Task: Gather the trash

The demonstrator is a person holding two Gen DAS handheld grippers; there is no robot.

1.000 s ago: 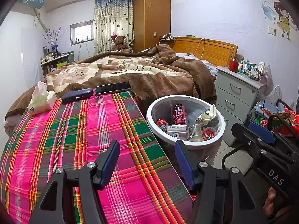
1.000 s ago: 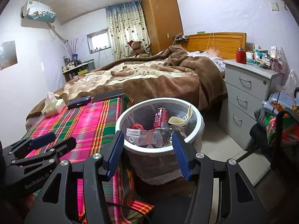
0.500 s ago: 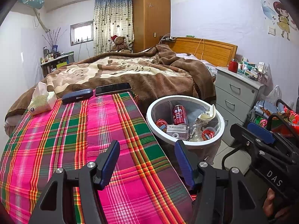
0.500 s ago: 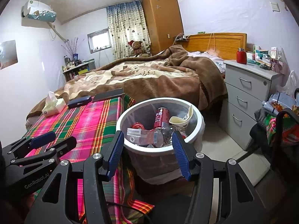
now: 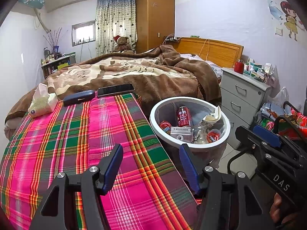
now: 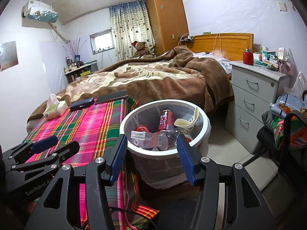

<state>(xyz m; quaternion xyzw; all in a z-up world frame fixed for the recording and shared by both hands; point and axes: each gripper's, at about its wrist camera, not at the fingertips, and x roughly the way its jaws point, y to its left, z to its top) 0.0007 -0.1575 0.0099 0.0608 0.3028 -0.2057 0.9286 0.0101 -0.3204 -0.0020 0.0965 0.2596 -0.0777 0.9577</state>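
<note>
Left gripper [image 5: 151,164] lower centre, jaws apart, empty; right gripper [image 6: 151,158] likewise. Trash bin [image 6: 206,132] mid-frame, holding can [image 6: 166,119], wrappers (looks nearly done). Risk: phone [image 5: 115,90] and case [image 5: 78,97] farther up could be mistaken for trash.

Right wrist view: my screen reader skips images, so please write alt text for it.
The open, empty right gripper hovers before a round white plastic trash bin holding a red drink can and wrappers. Left of the bin, a pink-and-green plaid cloth covers a table, with the left gripper above it.
</note>
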